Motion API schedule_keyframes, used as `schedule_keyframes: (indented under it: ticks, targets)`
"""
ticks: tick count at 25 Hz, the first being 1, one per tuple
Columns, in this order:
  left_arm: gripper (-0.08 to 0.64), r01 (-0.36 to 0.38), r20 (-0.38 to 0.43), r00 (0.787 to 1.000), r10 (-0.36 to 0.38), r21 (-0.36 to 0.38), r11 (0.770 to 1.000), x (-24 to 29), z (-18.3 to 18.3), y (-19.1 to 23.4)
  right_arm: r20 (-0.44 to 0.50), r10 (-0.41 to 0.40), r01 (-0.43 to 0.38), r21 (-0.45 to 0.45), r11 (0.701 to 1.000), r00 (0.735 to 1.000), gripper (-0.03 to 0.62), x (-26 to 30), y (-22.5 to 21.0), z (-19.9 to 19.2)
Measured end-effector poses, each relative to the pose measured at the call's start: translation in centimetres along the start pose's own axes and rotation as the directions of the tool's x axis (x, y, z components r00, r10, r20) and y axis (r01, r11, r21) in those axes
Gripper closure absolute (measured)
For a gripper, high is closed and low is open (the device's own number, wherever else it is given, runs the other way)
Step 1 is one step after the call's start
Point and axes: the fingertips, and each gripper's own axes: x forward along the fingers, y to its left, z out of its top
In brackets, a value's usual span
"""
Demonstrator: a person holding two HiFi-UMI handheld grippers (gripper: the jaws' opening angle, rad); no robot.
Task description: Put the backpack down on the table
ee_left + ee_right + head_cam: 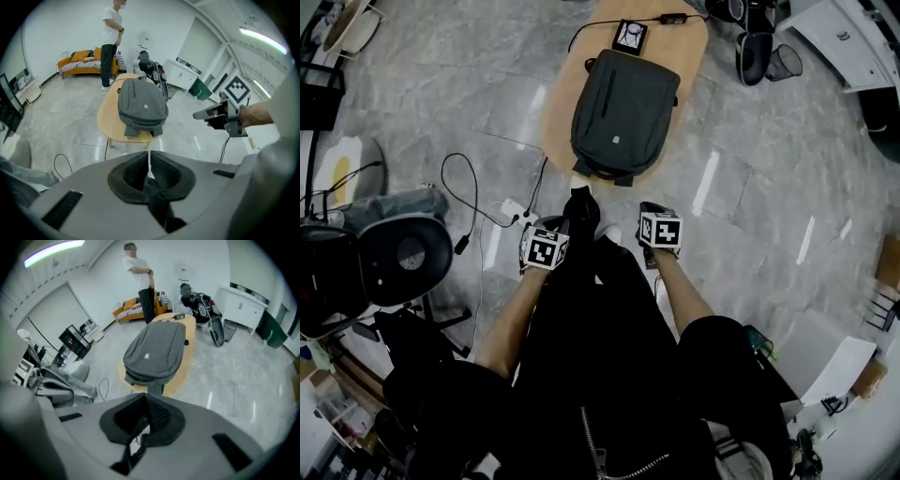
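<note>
Glossy grey marble floor point(769, 234), white walls point(70, 28), an orange sofa point(84, 55) at the far wall, a ceiling strip light point(262, 40) overhead

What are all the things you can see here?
backpack: one, dark grey, flat on the table
table: one, light wood, under it
device: one, black, table's far end
bin: one, dark, beyond the table
sofa: one, orange, far behind
person: one, white top, by the sofa
chair: one, black, far left
left gripper: one, grey, shut, short of the table
right gripper: one, grey, shut, beside it
</note>
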Motion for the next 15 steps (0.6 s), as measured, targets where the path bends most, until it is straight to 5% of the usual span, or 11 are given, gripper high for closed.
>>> schedule_keyframes:
  ticks: [7, 15]
  targets:
    - [0.535, -0.008, 0.11, 0.994, 0.003, 0.05, 0.999, -4.4, 3.0, -3.9, 0.265, 0.014, -0.027, 0.044, 0.999, 0.964, 0.581, -8.4, 3.7, 1.2]
    - [0.535, 0.017, 0.167, 0.986, -0.028, 0.071, 0.997, -6.5, 4.8, -5.1, 0.366, 0.04, -0.08, 0.095, 0.992, 0.93, 0.582, -11.9, 8.8, 1.1]
